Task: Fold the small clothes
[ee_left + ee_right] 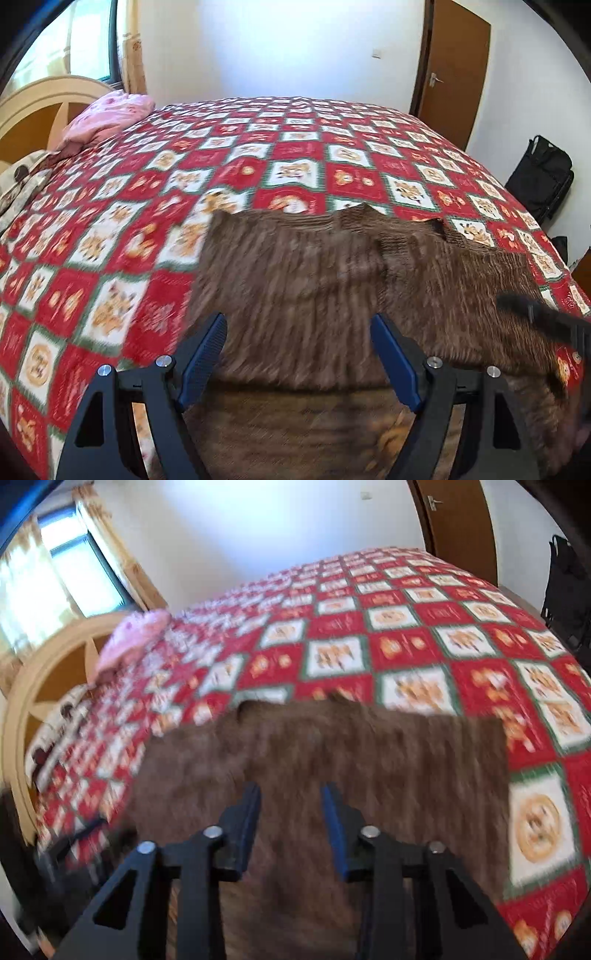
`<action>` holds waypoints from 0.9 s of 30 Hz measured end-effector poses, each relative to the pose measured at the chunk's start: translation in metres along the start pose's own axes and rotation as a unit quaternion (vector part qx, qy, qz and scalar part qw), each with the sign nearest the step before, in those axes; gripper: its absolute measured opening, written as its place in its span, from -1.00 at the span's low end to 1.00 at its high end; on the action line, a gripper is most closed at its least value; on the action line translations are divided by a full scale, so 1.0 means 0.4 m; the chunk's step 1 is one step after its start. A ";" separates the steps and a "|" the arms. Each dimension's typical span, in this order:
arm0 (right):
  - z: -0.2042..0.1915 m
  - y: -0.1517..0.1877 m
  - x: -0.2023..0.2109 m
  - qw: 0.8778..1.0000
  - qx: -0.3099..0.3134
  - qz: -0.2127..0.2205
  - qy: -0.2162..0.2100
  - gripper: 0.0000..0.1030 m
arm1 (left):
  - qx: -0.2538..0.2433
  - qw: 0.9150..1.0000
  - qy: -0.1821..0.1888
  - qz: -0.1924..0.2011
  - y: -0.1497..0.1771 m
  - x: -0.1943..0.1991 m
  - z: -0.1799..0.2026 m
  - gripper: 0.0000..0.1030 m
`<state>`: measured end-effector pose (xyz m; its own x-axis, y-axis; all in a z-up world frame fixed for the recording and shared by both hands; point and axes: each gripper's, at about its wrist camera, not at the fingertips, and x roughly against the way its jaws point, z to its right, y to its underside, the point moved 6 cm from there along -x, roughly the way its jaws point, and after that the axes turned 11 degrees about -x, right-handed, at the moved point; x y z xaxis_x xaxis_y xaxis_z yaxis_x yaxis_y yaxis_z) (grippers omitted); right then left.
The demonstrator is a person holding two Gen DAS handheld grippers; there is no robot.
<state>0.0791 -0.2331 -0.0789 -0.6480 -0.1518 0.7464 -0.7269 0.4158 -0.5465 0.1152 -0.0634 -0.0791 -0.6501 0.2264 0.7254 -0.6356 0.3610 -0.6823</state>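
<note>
So the brown ribbed knit garment (314, 288) is spread out on the red, white and green checkered quilt (110, 229) that covers the bed, and it fills most of the lower middle of both views. In the left wrist view its far edge runs across the centre of the frame, with a little peak near the middle, and the fabric comes right down to the bottom edge.

The left gripper (299, 332) has its two blue-padded fingers (207, 350) spread wide apart, with nothing pinched between them. The knit sits directly in the gap and under both fingers (it's pretty motion-blurred there, so I can't say if the tips actually touch the cloth).

In the right wrist view the right gripper (290, 805) is also parted, though with a narrower gap than the left one, and again nothing is clamped. The same brown garment (369, 760) lies under and ahead of it, its far edge across the middle of the frame and its right edge ending just short of a white quilt square at lower right.

The right tool also shows as a dark blur at the right edge of the left wrist view, over the garment's right side.

Around the edges: a pink pillow (107, 118) at upper left of the quilt, a cream curved headboard (44, 99) beyond it, a brown wooden door (454, 74) at upper right, and a black bag (543, 177) by the wall on the right.
</note>
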 end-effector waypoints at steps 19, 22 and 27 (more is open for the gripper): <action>0.187 0.168 0.322 0.986 -0.021 0.064 0.151 0.18 | -0.019 0.996 -0.083 0.024 0.131 0.203 -0.149 0.57; 0.177 0.161 0.324 0.984 0.013 0.084 0.159 0.05 | 0.036 0.995 -0.087 0.027 0.180 0.267 -0.225 0.57; 0.168 0.113 0.179 0.977 0.055 0.052 0.200 -0.08 | 0.055 0.990 -0.122 0.038 0.242 0.355 -0.283 0.57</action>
<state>-0.0156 -0.2853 -0.0757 -0.5958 0.2572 0.7609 -0.6956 0.3085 -0.6489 0.0086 0.1061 -0.0319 -0.7698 0.0190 0.6380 -0.6146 0.2478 -0.7490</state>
